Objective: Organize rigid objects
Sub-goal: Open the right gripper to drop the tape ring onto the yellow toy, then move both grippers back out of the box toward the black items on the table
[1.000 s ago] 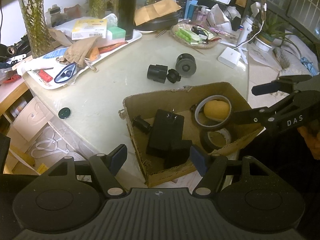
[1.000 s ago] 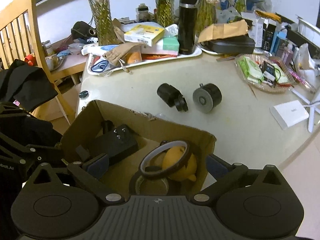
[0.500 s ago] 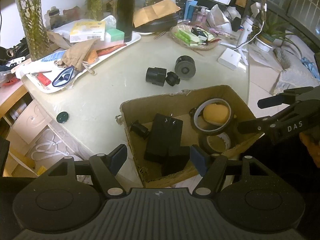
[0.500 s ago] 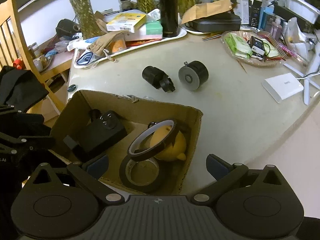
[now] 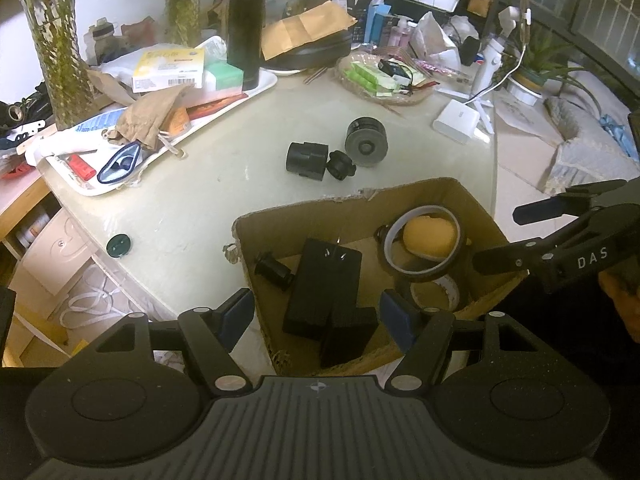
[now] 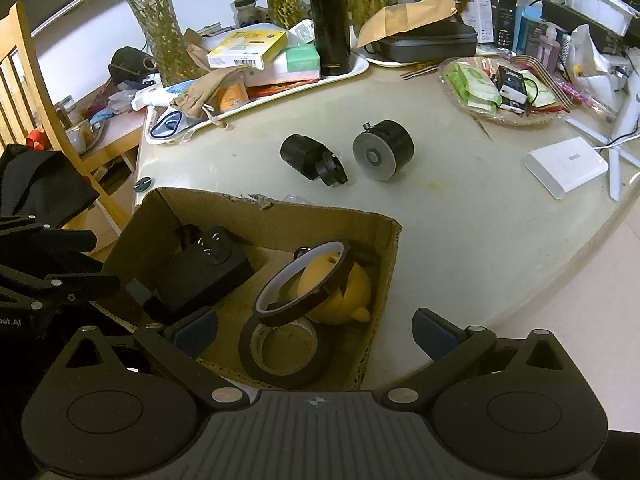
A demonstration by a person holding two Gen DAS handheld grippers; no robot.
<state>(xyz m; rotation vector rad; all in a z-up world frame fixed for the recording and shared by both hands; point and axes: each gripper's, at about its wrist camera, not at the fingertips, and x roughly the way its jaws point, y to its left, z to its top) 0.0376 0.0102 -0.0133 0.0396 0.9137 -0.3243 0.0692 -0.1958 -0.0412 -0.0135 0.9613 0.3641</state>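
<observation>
Both grippers, left and right, hang low in frame, jaws apart and empty, over the cardboard box; two black cylinders wait mid-table above it.

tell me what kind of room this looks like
Most likely a lived-in home, a dining or living area. A round table is crowded with flower vases, a thermos on a tray and a snack basket, and a wooden chair stands beside it.
</observation>
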